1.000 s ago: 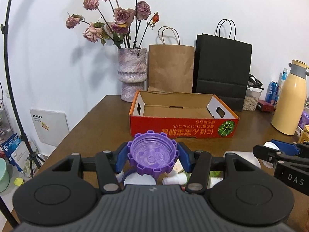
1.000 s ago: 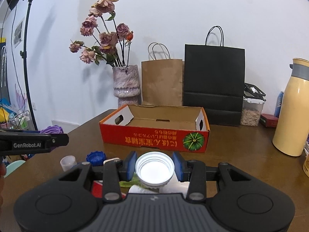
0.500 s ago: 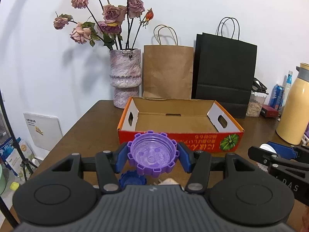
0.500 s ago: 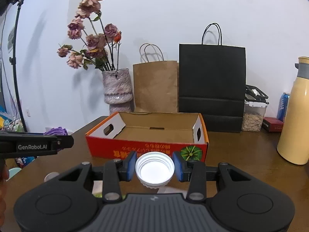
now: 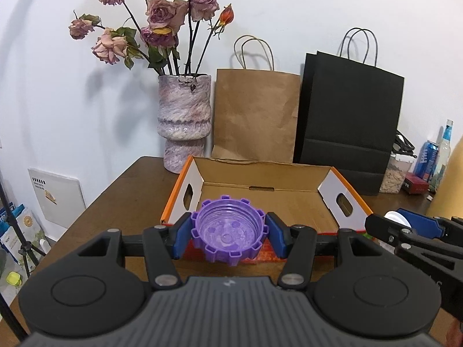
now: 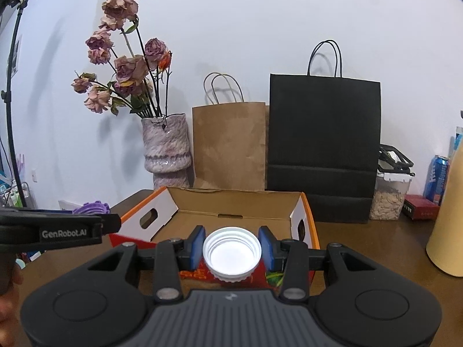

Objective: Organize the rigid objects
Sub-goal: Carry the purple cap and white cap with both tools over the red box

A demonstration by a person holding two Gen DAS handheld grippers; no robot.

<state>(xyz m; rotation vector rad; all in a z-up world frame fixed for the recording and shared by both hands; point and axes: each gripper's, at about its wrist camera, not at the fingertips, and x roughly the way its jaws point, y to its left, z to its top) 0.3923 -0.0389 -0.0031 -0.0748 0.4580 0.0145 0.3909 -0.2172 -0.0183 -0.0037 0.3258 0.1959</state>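
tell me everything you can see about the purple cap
The purple cap looks like translucent plastic: round, with square teeth around its rim like a gear, inner thread ridges and small raised bumps on its floor. Its open side faces the camera. It is off the table, clamped between the blue pads of the left hand-held gripper, in front of the orange cardboard box. From the right wrist view only its top edge shows.
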